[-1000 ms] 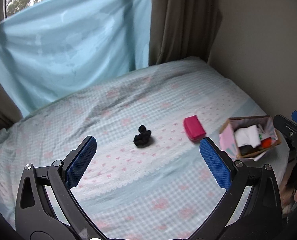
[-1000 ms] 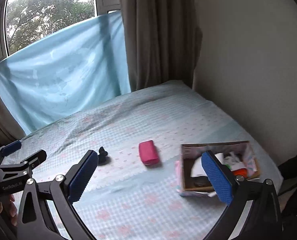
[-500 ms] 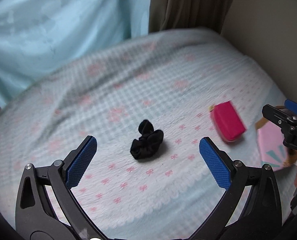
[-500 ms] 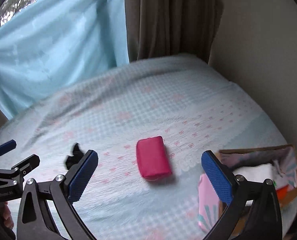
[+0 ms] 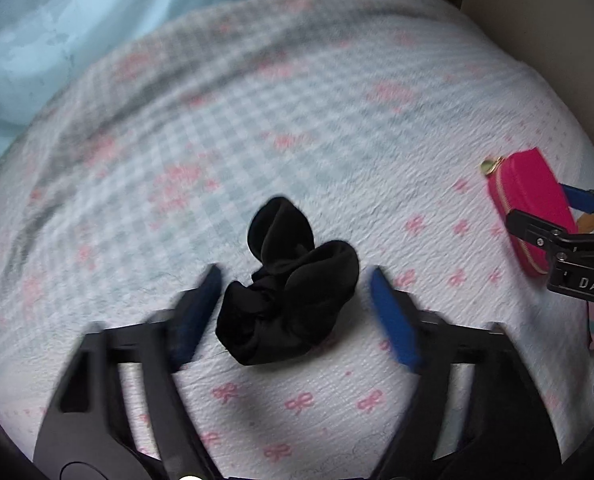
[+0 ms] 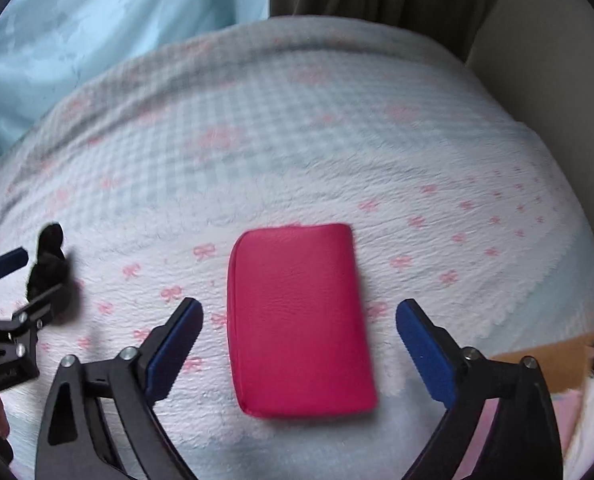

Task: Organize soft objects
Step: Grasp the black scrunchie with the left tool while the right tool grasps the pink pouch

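Both pickups starting; nothing lifted.
Left gripper (image 5: 293,308) closing round black scrunchie (image 5: 289,284); right gripper (image 6: 297,344) closing round pink pouch (image 6: 299,320), pads clear.

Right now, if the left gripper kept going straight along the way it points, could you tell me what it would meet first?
Most likely the black scrunchie, which lies on the bedspread between the closing jaws of the left gripper. The pads do not seem to touch it yet, though blur makes depth uncertain.

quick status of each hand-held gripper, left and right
Left hand-held gripper: closing around the black scrunchie, not gripping.
Right hand-held gripper: closing around the pink pouch, not touching.
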Demonstrator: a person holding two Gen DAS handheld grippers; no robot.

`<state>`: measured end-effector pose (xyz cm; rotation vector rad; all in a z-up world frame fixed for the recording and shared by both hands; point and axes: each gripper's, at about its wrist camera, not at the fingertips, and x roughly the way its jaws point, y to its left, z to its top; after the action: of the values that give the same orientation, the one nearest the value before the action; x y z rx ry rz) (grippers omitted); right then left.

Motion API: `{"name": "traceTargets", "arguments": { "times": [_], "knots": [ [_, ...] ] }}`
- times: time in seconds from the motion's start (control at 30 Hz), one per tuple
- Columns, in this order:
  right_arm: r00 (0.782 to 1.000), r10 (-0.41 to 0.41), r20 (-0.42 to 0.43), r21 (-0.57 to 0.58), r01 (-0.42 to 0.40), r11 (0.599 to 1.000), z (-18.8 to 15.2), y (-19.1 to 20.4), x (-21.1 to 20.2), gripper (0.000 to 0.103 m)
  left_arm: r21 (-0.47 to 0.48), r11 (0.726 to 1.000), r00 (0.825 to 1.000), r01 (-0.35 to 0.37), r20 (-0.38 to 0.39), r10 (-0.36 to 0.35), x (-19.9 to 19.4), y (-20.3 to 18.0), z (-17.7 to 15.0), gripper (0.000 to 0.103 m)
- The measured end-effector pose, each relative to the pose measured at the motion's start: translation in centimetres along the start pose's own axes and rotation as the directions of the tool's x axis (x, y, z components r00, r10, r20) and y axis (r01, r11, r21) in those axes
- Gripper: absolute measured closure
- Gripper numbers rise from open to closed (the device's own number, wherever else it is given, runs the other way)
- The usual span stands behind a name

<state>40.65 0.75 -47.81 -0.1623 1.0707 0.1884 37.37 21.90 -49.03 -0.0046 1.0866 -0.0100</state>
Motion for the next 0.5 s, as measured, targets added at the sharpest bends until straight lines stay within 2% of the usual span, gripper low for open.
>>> {"name": "traceTargets", "arguments": {
  "times": [0.03,0.07,0.17,0.2,0.3,0.37,0.5],
  "knots": [
    [1.0,0.007,-0.013,-0.007,-0.007,1.0,0.0,0.1,0.4,0.029,-0.003,1.0,1.0,-0.004,-0.015,0.004,0.4,0.1,0.0,0.059],
    [1.0,-0.004,-0.022,-0.018,0.004,1.0,0.0,0.2,0.8,0.031,-0.008,1.0,1.0,-0.005,-0.019,0.005,0.5,0.2,0.0,0.06],
    [1.0,-0.004,-0.025,-0.014,0.004,1.0,0.0,0.0,1.0,0.041,-0.026,1.0,1.0,0.003,-0.014,-0.003,0.5,0.5,0.0,0.079],
    [1.0,0.005,-0.026,-0.003,-0.005,1.0,0.0,-0.2,1.0,0.041,-0.027,1.0,1.0,0.001,-0.016,-0.001,0.5,0.5,0.0,0.082],
    [1.0,0.011,-0.027,0.0,-0.011,1.0,-0.1,-0.5,0.9,0.047,-0.02,1.0,1.0,-0.012,-0.02,0.011,0.4,0.2,0.1,0.087],
    [1.0,0.008,-0.023,-0.013,-0.008,1.0,0.0,-0.2,0.6,0.055,-0.015,1.0,1.0,-0.02,-0.02,0.019,0.0,0.0,0.2,0.089],
    [0.999,0.037,0.007,0.015,-0.037,0.999,-0.2,-0.5,-1.6,0.062,-0.016,1.0,1.0,0.005,0.011,-0.005,-2.6,-0.5,0.4,0.089]
  ]
}}
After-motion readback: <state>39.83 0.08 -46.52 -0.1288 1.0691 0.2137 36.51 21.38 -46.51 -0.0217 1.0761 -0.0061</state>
